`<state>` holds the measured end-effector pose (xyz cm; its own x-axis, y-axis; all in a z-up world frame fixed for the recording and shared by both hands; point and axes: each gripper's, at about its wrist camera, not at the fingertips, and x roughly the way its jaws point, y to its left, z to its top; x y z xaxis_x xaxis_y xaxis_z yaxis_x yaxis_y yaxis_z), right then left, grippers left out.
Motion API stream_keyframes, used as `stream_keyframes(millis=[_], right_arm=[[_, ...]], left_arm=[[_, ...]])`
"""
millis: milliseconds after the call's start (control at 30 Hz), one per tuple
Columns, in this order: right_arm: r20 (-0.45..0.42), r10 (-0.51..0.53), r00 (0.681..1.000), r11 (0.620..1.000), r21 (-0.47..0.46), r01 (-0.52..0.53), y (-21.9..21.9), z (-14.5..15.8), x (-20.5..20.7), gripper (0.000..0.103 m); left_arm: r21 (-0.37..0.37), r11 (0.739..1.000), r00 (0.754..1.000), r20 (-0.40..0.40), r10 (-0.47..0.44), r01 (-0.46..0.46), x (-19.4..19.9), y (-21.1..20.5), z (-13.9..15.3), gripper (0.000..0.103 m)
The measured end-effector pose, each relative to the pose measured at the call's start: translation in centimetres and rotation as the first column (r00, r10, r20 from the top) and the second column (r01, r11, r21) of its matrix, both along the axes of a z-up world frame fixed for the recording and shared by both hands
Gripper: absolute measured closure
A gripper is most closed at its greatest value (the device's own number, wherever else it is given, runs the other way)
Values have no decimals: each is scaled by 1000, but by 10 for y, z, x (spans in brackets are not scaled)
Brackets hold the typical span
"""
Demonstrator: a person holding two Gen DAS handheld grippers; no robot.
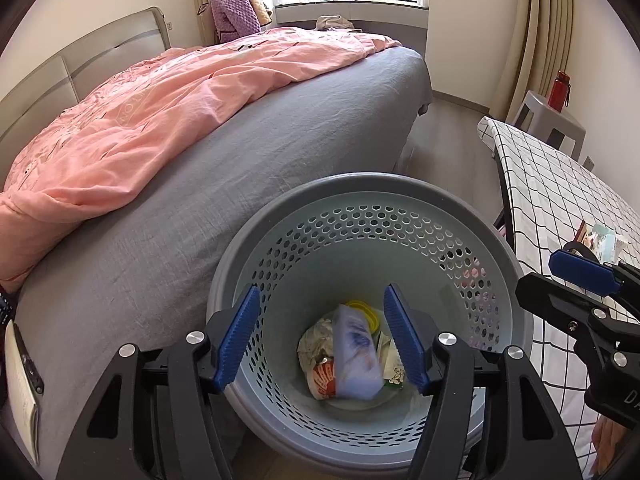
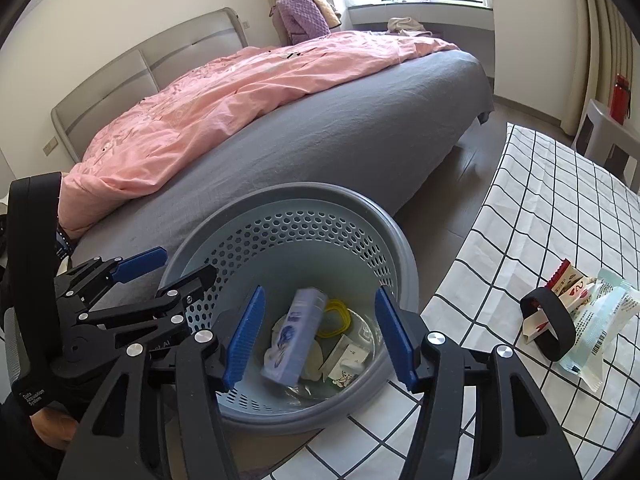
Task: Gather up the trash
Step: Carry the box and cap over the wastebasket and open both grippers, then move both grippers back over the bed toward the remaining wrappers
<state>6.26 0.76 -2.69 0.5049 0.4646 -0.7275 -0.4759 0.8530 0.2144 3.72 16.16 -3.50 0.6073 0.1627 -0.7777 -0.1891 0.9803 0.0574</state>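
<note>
Bed (image 2: 320, 136) with pink quilt (image 2: 240, 92) lies far left, then the left gripper (image 1: 322, 342) spread empty over the bin (image 1: 360, 204) holding a lilac box (image 1: 356, 356), the right gripper (image 2: 320, 338) likewise agape, and wrappers (image 2: 592, 316) under a black band (image 2: 550, 326) at the table's (image 2: 540, 208) right edge.

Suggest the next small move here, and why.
Probably swing the right gripper toward the wrappers on the table. Both grippers hang open and empty over the bin, which already holds trash, and the left gripper is farther off.
</note>
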Motion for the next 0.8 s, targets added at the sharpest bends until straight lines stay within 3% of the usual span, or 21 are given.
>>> stream_keyframes(millis=[800], right_arm=[[21, -32, 999, 999, -6, 32, -11, 7, -21, 41]], left_arm=[[-2, 1000, 1000, 18, 5, -5, -11, 1, 6, 37]])
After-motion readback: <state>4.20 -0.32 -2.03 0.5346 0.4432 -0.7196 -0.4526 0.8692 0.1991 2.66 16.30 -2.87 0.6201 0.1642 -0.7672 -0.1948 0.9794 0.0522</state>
